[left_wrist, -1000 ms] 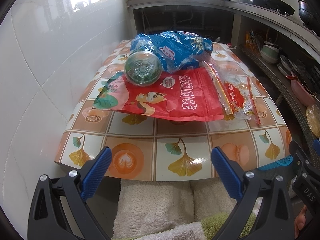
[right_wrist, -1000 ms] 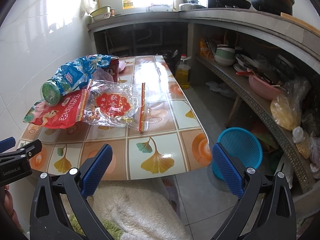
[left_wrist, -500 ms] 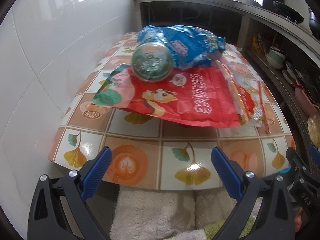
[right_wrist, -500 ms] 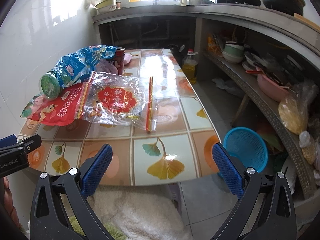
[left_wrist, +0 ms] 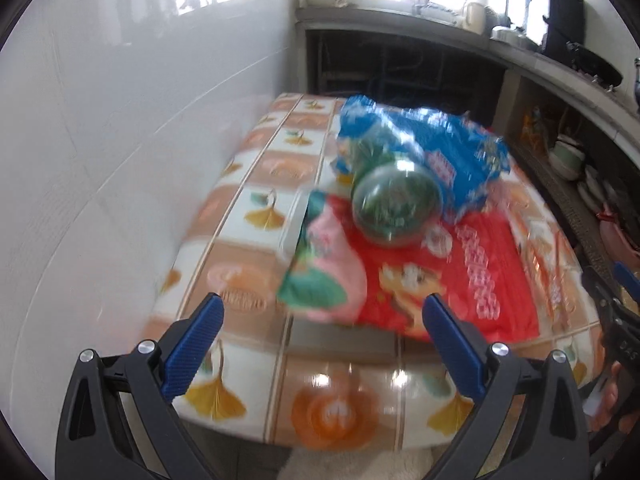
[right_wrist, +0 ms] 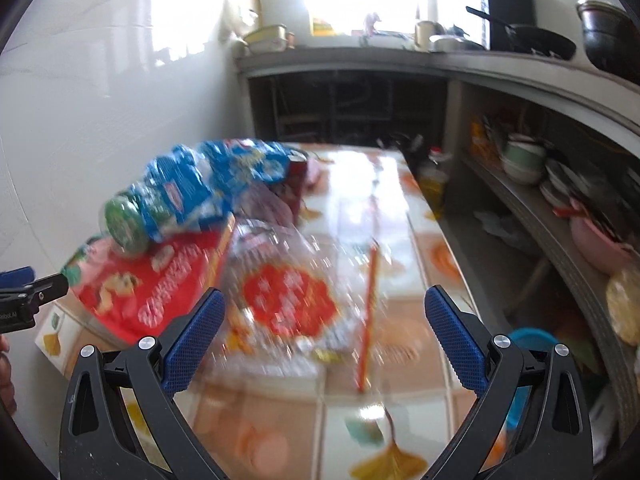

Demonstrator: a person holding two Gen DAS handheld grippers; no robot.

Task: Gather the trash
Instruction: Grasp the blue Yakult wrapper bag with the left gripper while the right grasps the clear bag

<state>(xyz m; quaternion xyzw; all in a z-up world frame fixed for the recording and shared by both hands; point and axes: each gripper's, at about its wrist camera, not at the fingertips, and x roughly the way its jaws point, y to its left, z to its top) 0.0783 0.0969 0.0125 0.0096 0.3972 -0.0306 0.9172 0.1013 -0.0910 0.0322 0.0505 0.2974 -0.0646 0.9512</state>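
Observation:
Trash lies on a tiled table (left_wrist: pixel 256 216). A red snack bag (left_wrist: pixel 440 276) lies flat, with a green plastic bottle (left_wrist: pixel 394 210) on it, its base toward me, and a blue wrapper (left_wrist: pixel 432 148) over the bottle. A clear bag with a red label (right_wrist: pixel 292 300) lies right of the red bag (right_wrist: pixel 160 296). My left gripper (left_wrist: pixel 322 320) is open and empty, just short of the red bag's near corner. My right gripper (right_wrist: pixel 324 316) is open and empty, low over the clear bag. Both views are blurred by motion.
A white tiled wall (left_wrist: pixel 100 160) runs along the table's left side. A concrete counter with shelves of bowls (right_wrist: pixel 524 160) stands to the right. A blue basket (right_wrist: pixel 532 340) sits on the floor by the table's right edge. An oil bottle (right_wrist: pixel 436 176) stands beyond.
Both grippers have moved forward over the table edge toward the trash. The left one has swung left, and the bags now fill more of each view. Both stay open.

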